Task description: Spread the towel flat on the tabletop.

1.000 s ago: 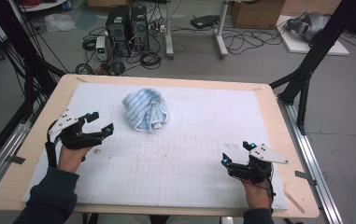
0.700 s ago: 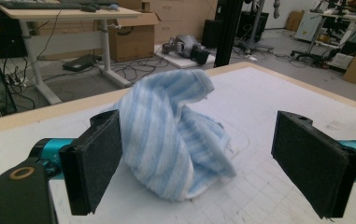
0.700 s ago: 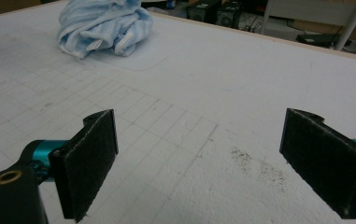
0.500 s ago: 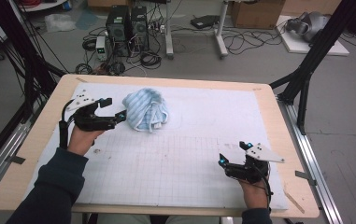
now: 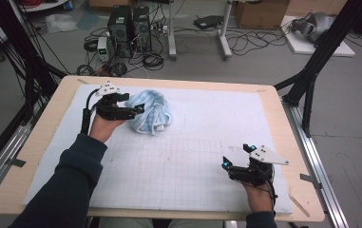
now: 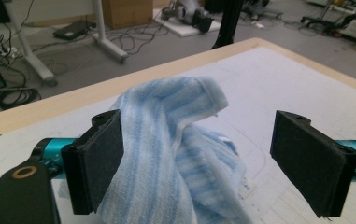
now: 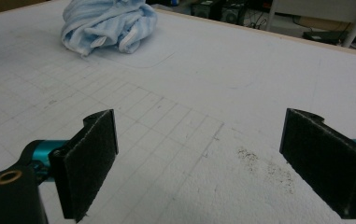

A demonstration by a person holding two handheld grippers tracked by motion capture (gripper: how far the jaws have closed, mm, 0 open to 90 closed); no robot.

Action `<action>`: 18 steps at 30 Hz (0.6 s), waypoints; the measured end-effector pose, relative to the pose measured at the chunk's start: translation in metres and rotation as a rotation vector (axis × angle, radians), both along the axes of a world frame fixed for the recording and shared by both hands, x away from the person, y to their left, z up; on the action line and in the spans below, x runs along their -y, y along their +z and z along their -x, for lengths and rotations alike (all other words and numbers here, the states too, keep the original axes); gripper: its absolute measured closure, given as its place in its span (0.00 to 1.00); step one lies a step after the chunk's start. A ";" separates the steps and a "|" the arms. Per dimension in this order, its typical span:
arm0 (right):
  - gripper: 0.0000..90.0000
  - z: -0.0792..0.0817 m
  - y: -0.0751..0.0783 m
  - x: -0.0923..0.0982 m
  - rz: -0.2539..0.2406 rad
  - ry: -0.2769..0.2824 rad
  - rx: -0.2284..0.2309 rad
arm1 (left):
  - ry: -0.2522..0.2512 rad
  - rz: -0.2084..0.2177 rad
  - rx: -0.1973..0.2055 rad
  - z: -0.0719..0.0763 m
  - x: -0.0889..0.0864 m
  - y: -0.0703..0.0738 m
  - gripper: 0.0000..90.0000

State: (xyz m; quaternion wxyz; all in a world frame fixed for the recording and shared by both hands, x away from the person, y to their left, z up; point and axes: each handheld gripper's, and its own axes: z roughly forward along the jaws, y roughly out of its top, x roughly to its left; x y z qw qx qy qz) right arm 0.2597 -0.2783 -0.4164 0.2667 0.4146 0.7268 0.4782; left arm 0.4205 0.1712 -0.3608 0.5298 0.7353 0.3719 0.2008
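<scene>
The crumpled light-blue striped towel (image 5: 149, 112) is seen bunched in the upper left of the high view, on the white gridded surface (image 5: 207, 156). Its left edge is covered there by the left tongs (image 5: 139, 110), so the contact itself is hard to make out. In the left gripper view the towel (image 6: 175, 154) is cut off at the bottom of the frame; its folds are pressed against the jaw at the left, while the jaw at the right is kept well apart from the cloth. The left tongs (image 6: 196, 161) are spread wide around the towel, nothing clamped. The left forearm, in a dark sleeve (image 5: 71, 183), is stretched diagonally from the bottom left towards the towel.

The right tongs (image 5: 226, 164) are held low at the lower right of the high view, pointed left, with the wrist cut off by the bottom edge. In the right gripper view the right tongs (image 7: 199, 161) are parted wide over bare grid, with the towel (image 7: 108, 23) far off in the upper left, its top clipped by the frame.
</scene>
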 end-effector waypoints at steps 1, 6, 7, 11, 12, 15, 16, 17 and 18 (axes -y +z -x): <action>0.12 0.000 0.000 0.000 -0.001 0.000 0.000 | 0.009 -0.007 -0.006 -0.003 0.002 -0.002 0.20; 0.12 0.000 0.000 0.000 -0.001 0.003 0.001 | 0.045 -0.059 -0.052 -0.016 0.007 -0.015 0.20; 0.12 0.000 0.000 0.000 0.000 0.003 0.001 | 0.054 -0.075 -0.067 -0.019 0.009 -0.019 0.20; 0.12 0.000 0.000 0.000 0.001 0.005 0.002 | 0.079 -0.132 -0.104 -0.027 0.015 -0.034 0.21; 0.12 0.000 0.000 0.000 -0.001 0.007 0.002 | 0.085 -0.154 -0.108 -0.029 0.018 -0.038 0.21; 0.12 -0.001 -0.001 -0.001 -0.002 0.009 -0.004 | 0.114 -0.182 -0.116 -0.033 0.022 -0.046 0.21; 0.12 -0.001 -0.001 -0.001 -0.002 0.009 -0.004 | 0.124 -0.191 -0.118 -0.035 0.022 -0.048 0.21; 0.12 -0.001 -0.001 -0.002 0.000 0.009 -0.003 | 0.132 -0.196 -0.120 -0.036 0.023 -0.050 0.21; 0.12 -0.001 -0.001 -0.002 -0.003 0.009 -0.011 | 0.139 -0.197 -0.122 -0.037 0.024 -0.052 0.22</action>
